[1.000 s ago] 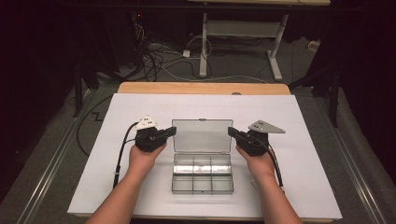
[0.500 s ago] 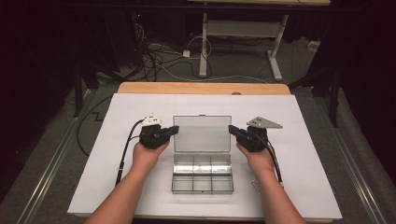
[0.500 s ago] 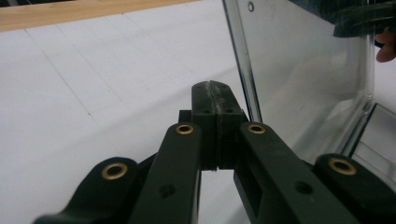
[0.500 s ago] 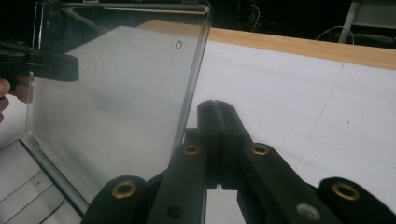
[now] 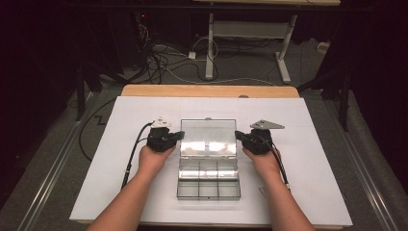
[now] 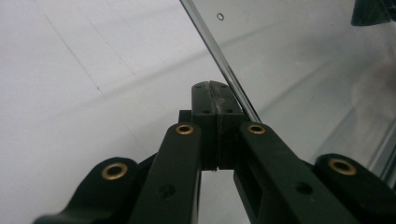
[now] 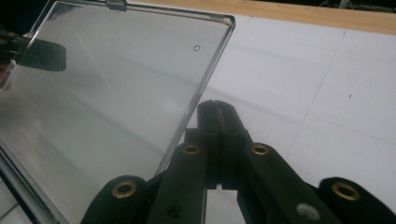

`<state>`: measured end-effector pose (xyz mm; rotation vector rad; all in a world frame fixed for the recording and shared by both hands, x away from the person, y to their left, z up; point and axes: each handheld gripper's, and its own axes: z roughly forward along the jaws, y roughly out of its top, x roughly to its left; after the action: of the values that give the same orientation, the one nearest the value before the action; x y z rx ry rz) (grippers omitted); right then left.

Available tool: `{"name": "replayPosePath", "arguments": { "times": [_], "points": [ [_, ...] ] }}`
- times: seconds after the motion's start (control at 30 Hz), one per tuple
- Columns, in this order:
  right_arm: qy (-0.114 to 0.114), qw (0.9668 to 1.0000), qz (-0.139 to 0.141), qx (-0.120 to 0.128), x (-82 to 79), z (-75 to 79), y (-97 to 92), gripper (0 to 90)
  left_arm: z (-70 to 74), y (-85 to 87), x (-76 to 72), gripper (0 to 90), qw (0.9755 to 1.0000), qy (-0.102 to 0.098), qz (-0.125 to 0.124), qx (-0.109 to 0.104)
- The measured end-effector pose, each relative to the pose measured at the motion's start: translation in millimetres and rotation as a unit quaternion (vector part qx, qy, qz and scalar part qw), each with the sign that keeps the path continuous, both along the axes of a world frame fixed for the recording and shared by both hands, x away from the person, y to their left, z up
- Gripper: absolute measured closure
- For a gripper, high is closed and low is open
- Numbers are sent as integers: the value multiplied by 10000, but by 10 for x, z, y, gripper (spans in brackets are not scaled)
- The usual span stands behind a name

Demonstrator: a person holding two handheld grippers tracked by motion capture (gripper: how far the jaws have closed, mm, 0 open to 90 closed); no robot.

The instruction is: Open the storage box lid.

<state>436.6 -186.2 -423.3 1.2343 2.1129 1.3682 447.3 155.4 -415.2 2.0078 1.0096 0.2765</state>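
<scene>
1. One clear plastic box (image 5: 208,182) is seen mid-surface (image 5: 332,192), between the two hands; its lid (image 5: 208,139) is swung open away from the person (raised at an angle in both gripper views, exact tilt hard to judge).
2. Left tongs (image 5: 181,135) are placed at the lid's left edge, right tongs (image 5: 236,134) at its right edge. In the left gripper view the tongs (image 6: 215,88) are clenched with nothing between them, the lid edge (image 6: 219,60) passing just beside the tip. The right gripper view shows the same: tongs (image 7: 215,108) pressed together, lid edge (image 7: 196,100) alongside.
3. Progress, as judged: the lid is flanked but not gripped. If closing is intended, it is not done yet; if opening, it looks largely done.
4. Count: one box, one lid, six compartments in two rows of three (all apparently empty), two tongs.
5. One small object (image 5: 262,190) lies on the surface near the right forearm; too small to identify.
</scene>
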Motion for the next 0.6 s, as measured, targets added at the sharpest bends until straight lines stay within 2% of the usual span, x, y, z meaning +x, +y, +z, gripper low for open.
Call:
{"name": "replayPosePath", "arguments": {
  "times": [0.1, 0.4, 0.6],
  "points": [
    [51, 9999, 1, -102, 18, -33, 11, 900, -32, 0, 24, 877, 9999, 127, 5, 1],
    [252, 9992, 12, -300, 47, -117, 42, 900, -106, -12, 63, 877, 9989, 404, 31, 226],
    [436, 9984, 5, -370, 81, -173, 35, 900, -131, 3, 78, 877, 9981, 509, 54, 353]
  ]
}}
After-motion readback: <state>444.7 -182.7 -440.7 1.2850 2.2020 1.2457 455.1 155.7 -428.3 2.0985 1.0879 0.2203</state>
